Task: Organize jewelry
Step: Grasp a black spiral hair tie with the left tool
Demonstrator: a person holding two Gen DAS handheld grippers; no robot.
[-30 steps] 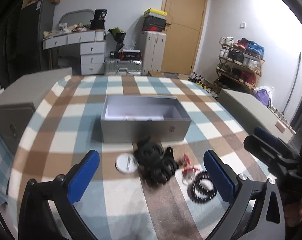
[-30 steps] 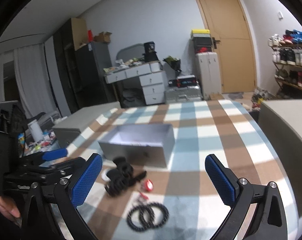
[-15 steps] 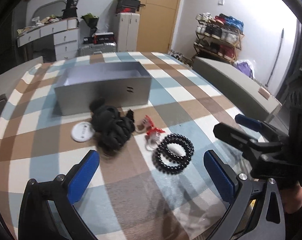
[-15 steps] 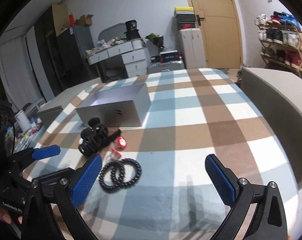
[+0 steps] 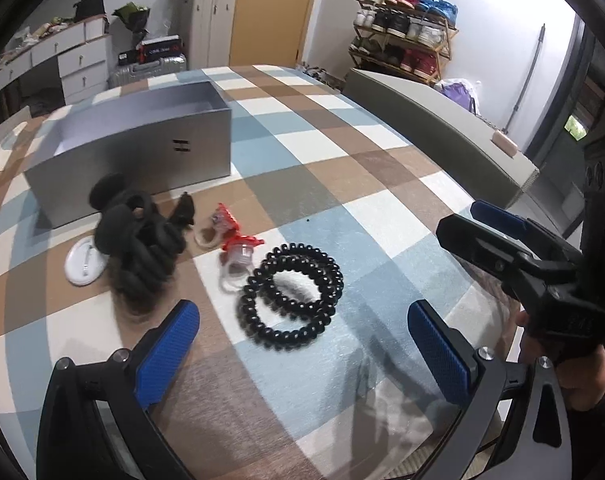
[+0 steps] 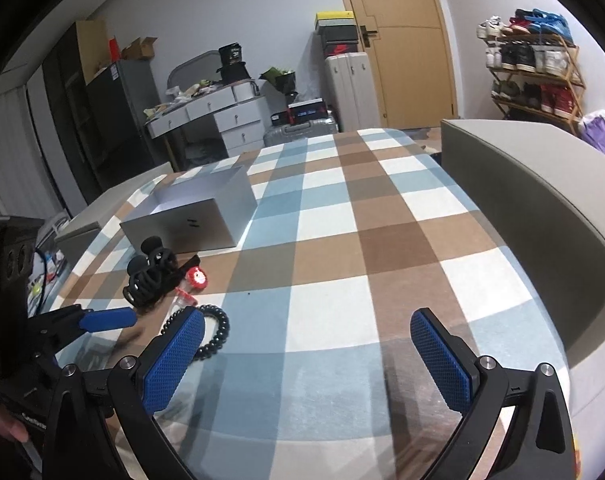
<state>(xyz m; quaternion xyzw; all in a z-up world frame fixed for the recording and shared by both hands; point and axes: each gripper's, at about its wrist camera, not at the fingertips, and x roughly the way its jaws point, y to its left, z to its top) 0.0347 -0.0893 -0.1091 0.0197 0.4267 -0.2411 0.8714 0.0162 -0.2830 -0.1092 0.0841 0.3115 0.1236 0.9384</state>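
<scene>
A grey open box [image 5: 142, 144] stands on the checked tablecloth [image 5: 342, 184]. In front of it lie a pile of black hair ties and clips [image 5: 142, 236], red and clear hair clips [image 5: 234, 240], a white round disc [image 5: 84, 258] and black spiral hair ties [image 5: 294, 292]. My left gripper [image 5: 302, 344] is open and empty, just short of the spiral ties. My right gripper [image 6: 306, 356] is open and empty over the cloth, right of the spiral ties [image 6: 214, 328]; the box [image 6: 198, 216] and black pile [image 6: 152, 276] lie beyond.
Grey cushioned benches flank the table on the right [image 5: 442, 120] and left [image 6: 114, 200]. Behind are a white desk with drawers [image 6: 214, 116], suitcases, a wooden door [image 6: 406, 40] and a shoe rack [image 6: 534, 72].
Both grippers have moved down and closer to the table. The left view has swung right so the spiral ties now sit between its fingers. Both stay open.
</scene>
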